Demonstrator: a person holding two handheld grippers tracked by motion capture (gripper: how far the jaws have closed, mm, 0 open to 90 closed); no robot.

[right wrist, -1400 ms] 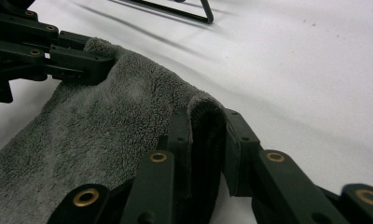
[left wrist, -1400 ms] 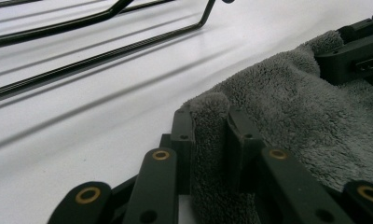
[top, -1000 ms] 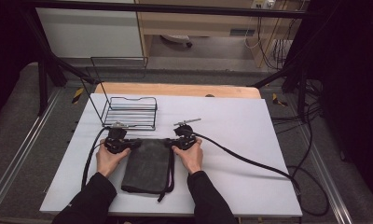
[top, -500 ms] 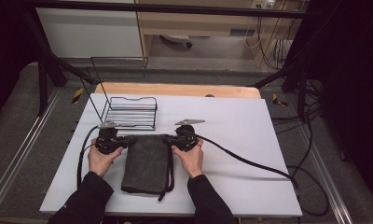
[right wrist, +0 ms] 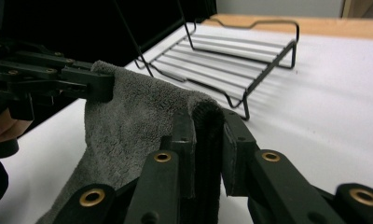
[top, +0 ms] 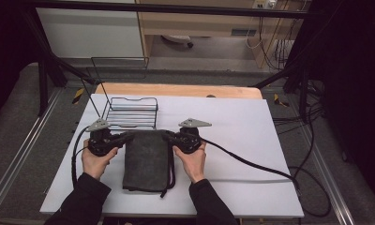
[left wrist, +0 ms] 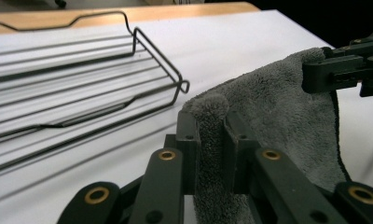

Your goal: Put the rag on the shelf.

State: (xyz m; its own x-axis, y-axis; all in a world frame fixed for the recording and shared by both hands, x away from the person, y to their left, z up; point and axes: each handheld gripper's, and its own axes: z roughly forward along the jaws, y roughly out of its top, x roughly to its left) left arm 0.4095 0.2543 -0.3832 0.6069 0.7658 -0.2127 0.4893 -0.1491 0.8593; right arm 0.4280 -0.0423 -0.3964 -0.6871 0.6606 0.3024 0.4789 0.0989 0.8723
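White tabletop (top: 251,140) under a dark-framed rig, with a wooden strip along its far edge: a person works two hand-held grippers on a folded grey towel (top: 146,161) that lies between them. The left gripper (top: 122,138) is clamped on the towel's far left corner, and its own camera shows a tuft of pile (left wrist: 211,108) squeezed upright between the two black jaws. The right gripper (top: 169,137) is pinched on the opposite far corner, where a dark hemmed edge (right wrist: 208,126) stands in its jaws. Between the two grips the far edge hangs slightly raised off the table, while the near part of the cloth lies flat toward the person's sleeves, a dark loop or cord trailing along its right side. Just beyond both grippers sits an empty black wire rack (top: 131,112), close to the towel but apart from it.

The step in hand looks like the lift of the far edge, both corners secured. A fold toward the person, or a carry forward to the rack, would likely come next; either calls for both hands to move together and level, keeping the edge taut so neither corner slips out.
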